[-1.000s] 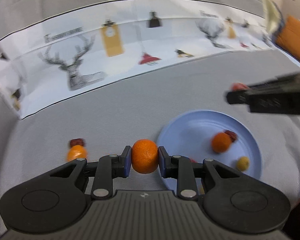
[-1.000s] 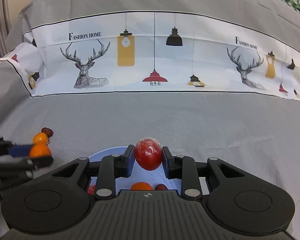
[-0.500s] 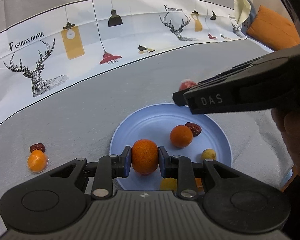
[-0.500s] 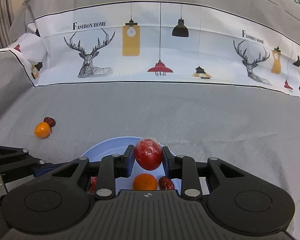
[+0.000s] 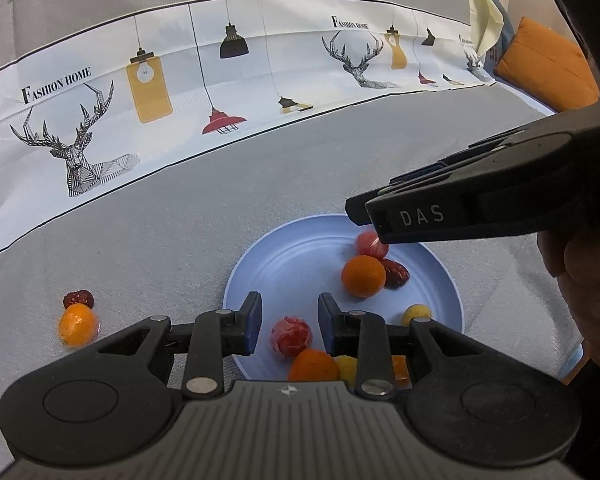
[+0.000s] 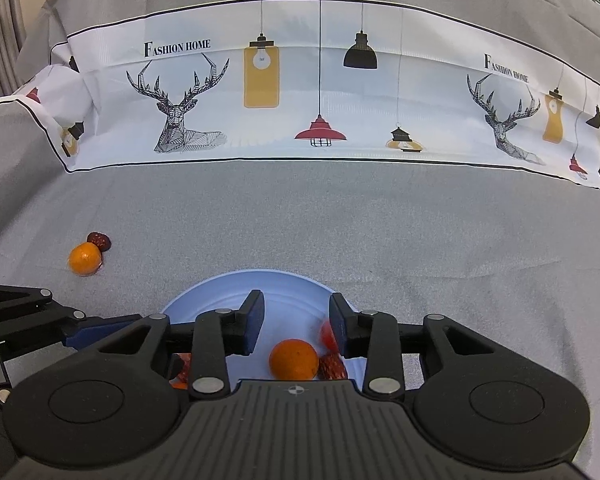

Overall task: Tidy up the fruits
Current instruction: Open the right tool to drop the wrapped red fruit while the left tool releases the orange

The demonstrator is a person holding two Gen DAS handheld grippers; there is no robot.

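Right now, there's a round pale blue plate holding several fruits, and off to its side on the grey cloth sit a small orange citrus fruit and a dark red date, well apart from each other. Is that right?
Not quite. The small orange citrus fruit and the dark red date lie right against each other, not apart; the right wrist view shows it. The rest holds: they sit on the grey cloth, off to the side of the round pale blue plate of fruits.

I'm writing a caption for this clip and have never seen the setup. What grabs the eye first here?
The pale blue plate on the grey cloth, dotted with bright fruit: an orange beside a dark red date, and a red fruit lying free between the left gripper's opening fingers. Off the plate to the left, a lone orange and another date sit touching. Behind runs a white banner printed with deer and lamps.
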